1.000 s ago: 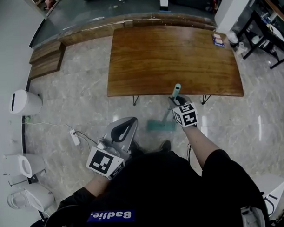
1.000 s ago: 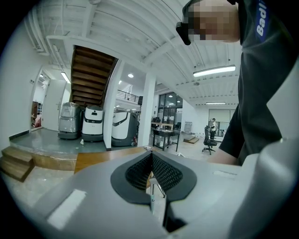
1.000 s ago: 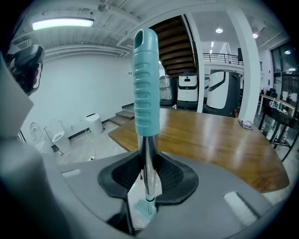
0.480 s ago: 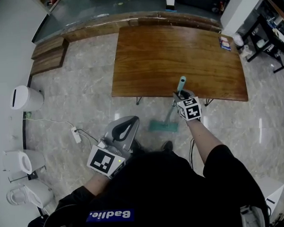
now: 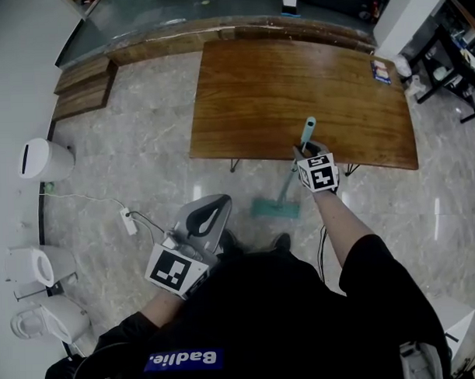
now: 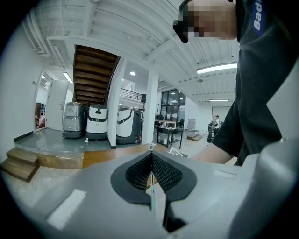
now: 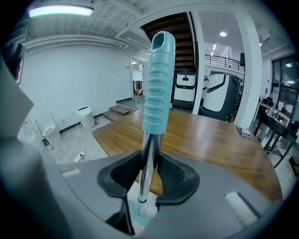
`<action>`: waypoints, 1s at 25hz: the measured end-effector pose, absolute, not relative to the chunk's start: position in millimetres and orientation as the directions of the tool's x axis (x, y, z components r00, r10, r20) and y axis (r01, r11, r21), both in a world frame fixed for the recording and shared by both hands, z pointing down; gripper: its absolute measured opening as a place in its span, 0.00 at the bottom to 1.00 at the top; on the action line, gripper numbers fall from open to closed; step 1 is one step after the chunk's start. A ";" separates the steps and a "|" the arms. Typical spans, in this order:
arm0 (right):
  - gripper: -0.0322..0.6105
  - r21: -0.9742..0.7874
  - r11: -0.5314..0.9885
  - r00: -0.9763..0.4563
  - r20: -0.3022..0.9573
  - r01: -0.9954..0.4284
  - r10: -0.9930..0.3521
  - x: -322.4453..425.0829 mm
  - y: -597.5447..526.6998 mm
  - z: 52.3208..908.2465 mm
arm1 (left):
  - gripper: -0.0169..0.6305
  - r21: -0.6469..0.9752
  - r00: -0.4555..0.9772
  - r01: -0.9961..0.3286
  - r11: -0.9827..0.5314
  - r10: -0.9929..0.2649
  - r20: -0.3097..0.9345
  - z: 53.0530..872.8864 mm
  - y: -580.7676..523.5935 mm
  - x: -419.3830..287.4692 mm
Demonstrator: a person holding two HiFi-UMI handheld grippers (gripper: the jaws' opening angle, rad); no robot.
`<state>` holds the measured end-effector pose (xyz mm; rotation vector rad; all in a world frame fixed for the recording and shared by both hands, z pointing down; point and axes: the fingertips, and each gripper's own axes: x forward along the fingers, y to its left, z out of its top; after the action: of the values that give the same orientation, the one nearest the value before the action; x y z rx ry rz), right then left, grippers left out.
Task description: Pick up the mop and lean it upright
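Observation:
The mop has a teal ribbed handle [image 5: 308, 129] [image 7: 158, 84], a shiny metal pole and a flat teal head [image 5: 275, 209] resting on the floor in front of the wooden table [image 5: 296, 82]. It stands tilted, its handle top over the table's near edge. My right gripper [image 5: 303, 151] [image 7: 148, 169] is shut on the metal pole just below the teal handle, and the mop head [image 7: 140, 210] shows beneath the jaws. My left gripper [image 5: 209, 211] [image 6: 151, 169] hangs close to my body, shut with nothing in it.
White bins [image 5: 43, 159] and a white fixture [image 5: 30, 266] stand along the left wall. A power strip [image 5: 128, 221] with its cable lies on the marble floor. Wooden steps [image 5: 82, 89] are at the back left. Black shelving [image 5: 450, 53] stands right of the table.
My right gripper has carried the mop handle away from me toward the table, so the handle top now lies over the table's edge. The left gripper has stayed put.

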<state>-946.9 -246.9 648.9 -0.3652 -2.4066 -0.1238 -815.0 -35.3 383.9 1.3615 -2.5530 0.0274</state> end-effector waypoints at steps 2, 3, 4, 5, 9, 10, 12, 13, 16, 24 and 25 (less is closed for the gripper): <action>0.24 0.001 0.958 -0.722 0.657 0.288 0.216 -949.0 -247.1 649.9 | 0.06 0.097 -0.539 -0.815 0.571 -0.810 0.232 384.6 -32.1 -814.6; 0.24 0.005 0.959 -0.722 0.659 0.285 0.211 -949.8 -247.0 650.3 | 0.06 0.097 -0.541 -0.814 0.573 -0.808 0.233 384.6 -30.8 -814.3; 0.24 0.009 0.959 -0.722 0.661 0.282 0.206 -950.6 -247.0 650.6 | 0.06 0.096 -0.541 -0.814 0.573 -0.808 0.232 384.6 -29.8 -813.9; 0.24 0.013 0.960 -0.722 0.662 0.280 0.201 -951.4 -247.3 650.9 | 0.06 0.096 -0.541 -0.814 0.573 -0.808 0.232 384.8 -29.3 -813.4; 0.25 0.029 0.960 -0.716 0.672 0.278 0.187 -953.3 -248.9 654.7 | 0.06 0.097 -0.539 -0.815 0.571 -0.810 0.232 386.4 -28.4 -810.3; 0.25 0.031 0.960 -0.713 0.677 0.277 0.184 -953.1 -248.7 656.0 | 0.06 0.098 -0.539 -0.815 0.571 -0.810 0.233 386.5 -27.5 -809.5; 0.26 0.032 0.961 -0.707 0.684 0.276 0.180 -952.6 -248.6 658.1 | 0.06 0.099 -0.538 -0.816 0.570 -0.811 0.229 385.6 -26.8 -808.7; 0.28 0.031 0.961 -0.705 0.686 0.276 0.180 -952.4 -248.8 659.0 | 0.06 0.099 -0.539 -0.817 0.568 -0.813 0.220 384.2 -27.4 -808.8; 0.34 0.030 0.960 -0.703 0.687 0.277 0.181 -951.0 -248.6 661.4 | 0.06 0.101 -0.538 -0.819 0.565 -0.817 0.206 382.7 -28.5 -807.7; 0.47 0.028 0.970 -0.678 0.719 0.243 0.150 -939.7 -258.6 676.7 | 0.06 0.105 -0.538 -0.813 0.572 -0.808 0.240 388.8 -21.8 -801.4; 0.49 0.027 0.971 -0.677 0.721 0.238 0.146 -938.7 -259.9 677.7 | 0.06 0.106 -0.538 -0.812 0.573 -0.808 0.241 388.8 -21.0 -801.1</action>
<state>-938.7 -259.9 677.7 -0.2673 -2.3246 -0.1515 -801.1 -21.0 388.8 1.3399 -2.5445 0.0265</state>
